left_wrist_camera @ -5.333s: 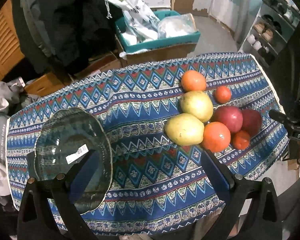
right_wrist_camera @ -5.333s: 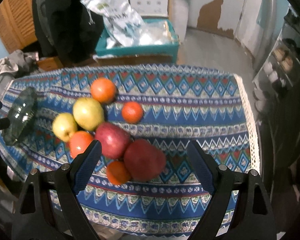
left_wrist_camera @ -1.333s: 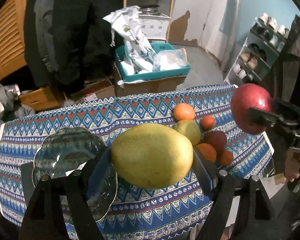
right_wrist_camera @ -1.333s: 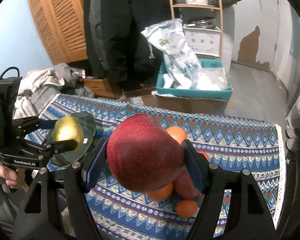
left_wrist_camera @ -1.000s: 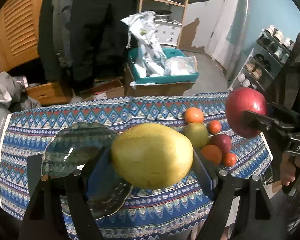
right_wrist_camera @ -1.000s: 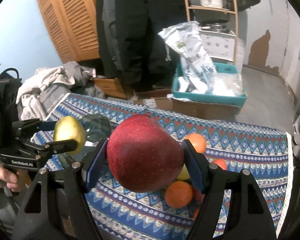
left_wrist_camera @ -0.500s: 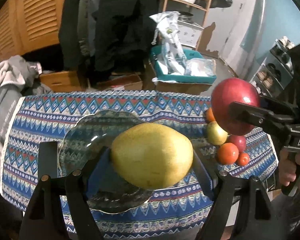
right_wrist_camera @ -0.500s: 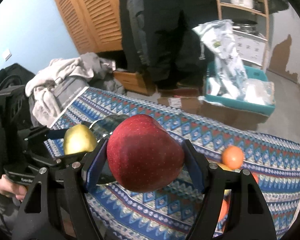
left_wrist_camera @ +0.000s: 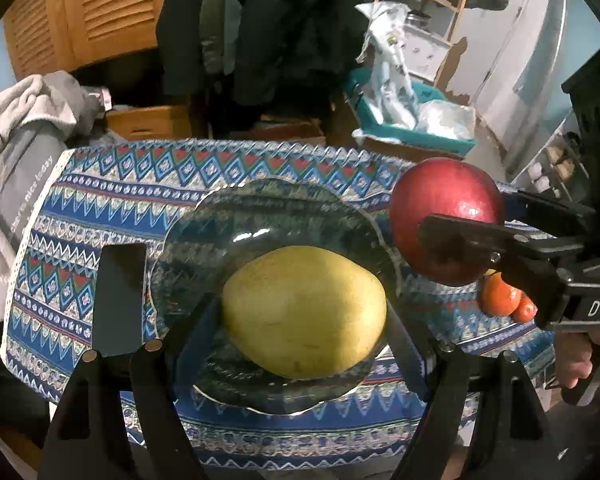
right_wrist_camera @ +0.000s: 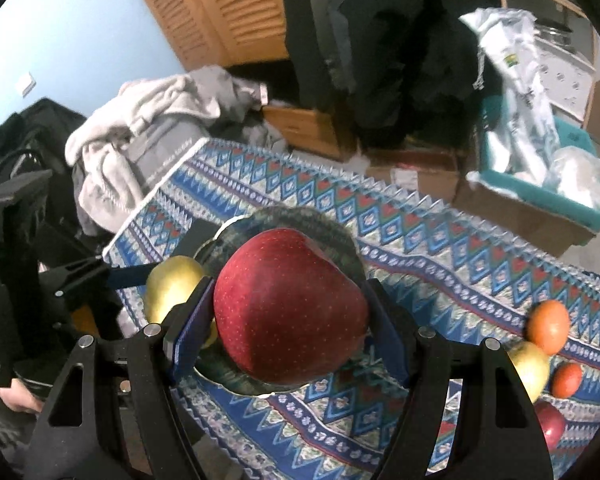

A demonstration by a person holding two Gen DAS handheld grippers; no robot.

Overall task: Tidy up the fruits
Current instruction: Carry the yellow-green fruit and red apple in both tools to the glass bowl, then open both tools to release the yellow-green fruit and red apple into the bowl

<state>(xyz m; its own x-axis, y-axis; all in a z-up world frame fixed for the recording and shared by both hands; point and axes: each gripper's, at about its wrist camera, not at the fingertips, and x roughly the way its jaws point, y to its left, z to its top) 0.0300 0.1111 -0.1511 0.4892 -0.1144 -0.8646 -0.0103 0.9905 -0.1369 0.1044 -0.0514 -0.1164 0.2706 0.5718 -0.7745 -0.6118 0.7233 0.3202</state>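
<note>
The left gripper (left_wrist_camera: 304,316) is clamped on a pear (left_wrist_camera: 304,312) above the glass plate (left_wrist_camera: 260,208); the right gripper (right_wrist_camera: 288,316) is clamped on a red apple (right_wrist_camera: 290,312) at the plate's edge. Nothing is yet on the plate. Other fruit (right_wrist_camera: 548,332) remains on the cloth (right_wrist_camera: 440,248).

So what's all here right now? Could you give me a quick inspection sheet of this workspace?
Surface: table under a patterned blue cloth.
Job's things: glass dish; yellow pear and red apple both held over it; oranges, another pear, another apple lie loose at the cloth's end.
Clutter: nothing seen on the cloth.
Grippers: left gripper shut on the pear; right gripper shut on the apple.
Cables: nothing seen.
Surroundings: grey clothes pile, teal crate of bags, louvred wooden doors.
</note>
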